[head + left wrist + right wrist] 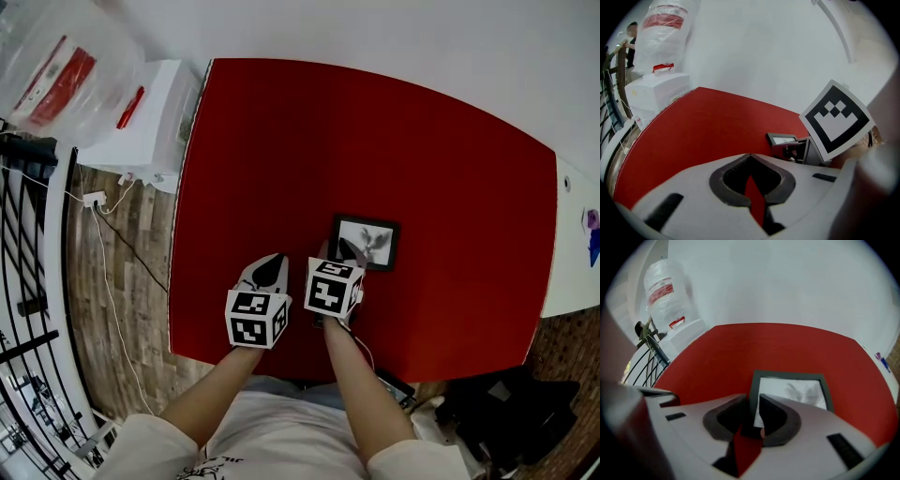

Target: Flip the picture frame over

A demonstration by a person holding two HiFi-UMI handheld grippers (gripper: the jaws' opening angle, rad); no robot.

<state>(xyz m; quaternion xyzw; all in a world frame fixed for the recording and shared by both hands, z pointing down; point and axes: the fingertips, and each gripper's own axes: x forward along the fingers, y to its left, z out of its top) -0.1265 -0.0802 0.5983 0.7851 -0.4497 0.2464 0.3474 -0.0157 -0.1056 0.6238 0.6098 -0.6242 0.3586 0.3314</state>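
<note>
The left gripper is held just beside the right gripper, on its left, above the red table. Its jaws are fully closed and nothing is held between them. The frame lies ahead of it and to its right, apart from it and partly screened by the right gripper's marker cube.

The right gripper is the nearer one and is pointed steeply down at the frame's near left corner. Its jaws are set partway apart, and the frame's dark left border is seen in the gap between them. Whether the pads press on the border cannot be told, so no firm grip is claimed.

From the right gripper, the frame extends forward and to the right, flat on the table with the picture side up. Its long axis is judged to run across the gripper's line of pointing. The flip is not yet done, and it appears to depend on that left edge being caught and raised.
</note>
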